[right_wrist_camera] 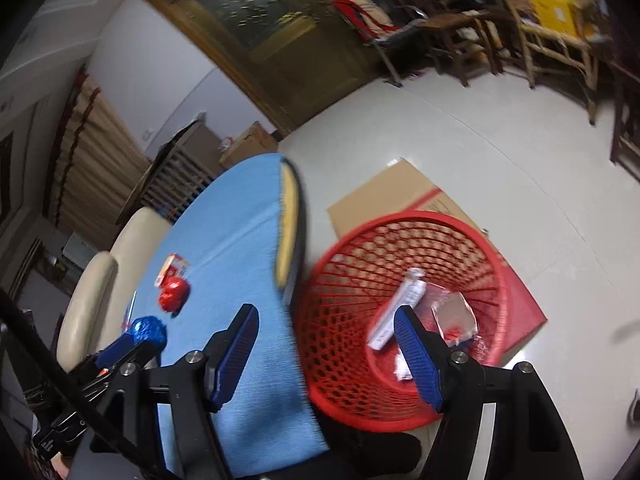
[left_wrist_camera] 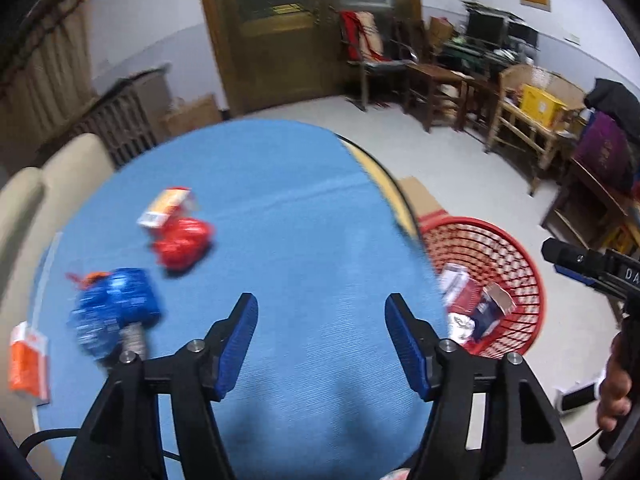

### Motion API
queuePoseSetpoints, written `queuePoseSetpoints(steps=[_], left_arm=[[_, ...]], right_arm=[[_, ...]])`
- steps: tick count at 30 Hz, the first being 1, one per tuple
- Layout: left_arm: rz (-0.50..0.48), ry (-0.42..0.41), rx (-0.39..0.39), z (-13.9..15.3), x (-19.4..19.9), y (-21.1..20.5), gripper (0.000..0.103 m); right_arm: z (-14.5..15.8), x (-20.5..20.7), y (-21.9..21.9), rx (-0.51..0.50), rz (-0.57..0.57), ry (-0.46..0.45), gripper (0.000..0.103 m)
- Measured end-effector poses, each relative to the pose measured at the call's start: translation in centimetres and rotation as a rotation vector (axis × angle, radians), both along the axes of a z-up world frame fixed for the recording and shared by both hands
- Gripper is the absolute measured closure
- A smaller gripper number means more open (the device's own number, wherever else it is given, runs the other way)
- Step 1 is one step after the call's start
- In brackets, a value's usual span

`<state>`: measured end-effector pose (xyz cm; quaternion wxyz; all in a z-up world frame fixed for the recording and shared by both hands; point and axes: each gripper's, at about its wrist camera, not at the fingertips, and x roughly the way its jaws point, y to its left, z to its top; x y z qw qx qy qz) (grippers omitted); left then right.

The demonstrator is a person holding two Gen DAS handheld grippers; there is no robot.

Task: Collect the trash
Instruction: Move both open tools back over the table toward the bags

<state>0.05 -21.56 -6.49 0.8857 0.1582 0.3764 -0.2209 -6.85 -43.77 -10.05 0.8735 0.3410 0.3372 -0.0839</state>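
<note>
On the round table's blue cloth (left_wrist_camera: 300, 200) lie a crumpled red wrapper (left_wrist_camera: 182, 244), a small orange-and-white box (left_wrist_camera: 164, 208), a blue wrapper (left_wrist_camera: 114, 308) and an orange packet (left_wrist_camera: 26, 360). My left gripper (left_wrist_camera: 322, 312) hovers open over bare cloth, right of the blue wrapper, with nothing between its fingers. A red mesh basket (right_wrist_camera: 400, 220) stands on the floor by the table's edge, holding a white tube (right_wrist_camera: 412, 288), a foil-lined box (right_wrist_camera: 456, 312) and scraps. My right gripper (right_wrist_camera: 326, 314) hangs open and empty above the table edge and basket.
A flattened cardboard sheet (right_wrist_camera: 384, 196) lies under the basket. A beige chair back (left_wrist_camera: 60, 168) stands at the table's left. Wooden chairs and clutter (left_wrist_camera: 520, 120) line the far wall beside a wooden door (left_wrist_camera: 280, 32). A hand (left_wrist_camera: 612, 392) holds the right gripper's handle.
</note>
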Motion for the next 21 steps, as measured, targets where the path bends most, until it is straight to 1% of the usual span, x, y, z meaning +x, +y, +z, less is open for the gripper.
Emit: queuePoseSetpoints(steps=[2, 4, 8, 10, 15, 19, 21], left_arm=[[0.046, -0.052, 0.003, 1.1, -0.5, 2.4, 0.034], [0.092, -0.099, 0.011, 2.1, -0.9, 4.9, 0.027], [0.182, -0.198, 0.03, 4.0, -1.9, 9.7, 0.024], [0.225, -0.223, 0.033, 4.6, -2.4, 11.7, 0.023], [0.317, -0.238, 0.02, 5.2, -3.2, 17.2, 0.023], [0.399, -0.224, 0.025, 4.6, -3.9, 21.7, 0.023], [0.439, -0.216, 0.029, 4.3, -4.3, 23.7, 0.023]], right_arm=[[1.2, 0.8, 2.1, -0.036, 0.039, -0.012, 0.028], [2.3, 1.5, 4.0, -0.06, 0.074, -0.024, 0.028], [4.3, 2.8, 8.3, -0.108, 0.153, -0.046, 0.027], [5.1, 3.3, 10.3, -0.125, 0.193, -0.055, 0.027], [6.9, 4.0, 15.4, -0.175, 0.291, -0.075, 0.026], [7.8, 4.0, 19.0, -0.224, 0.354, -0.09, 0.026], [7.8, 4.1, 20.1, -0.231, 0.377, -0.09, 0.026]])
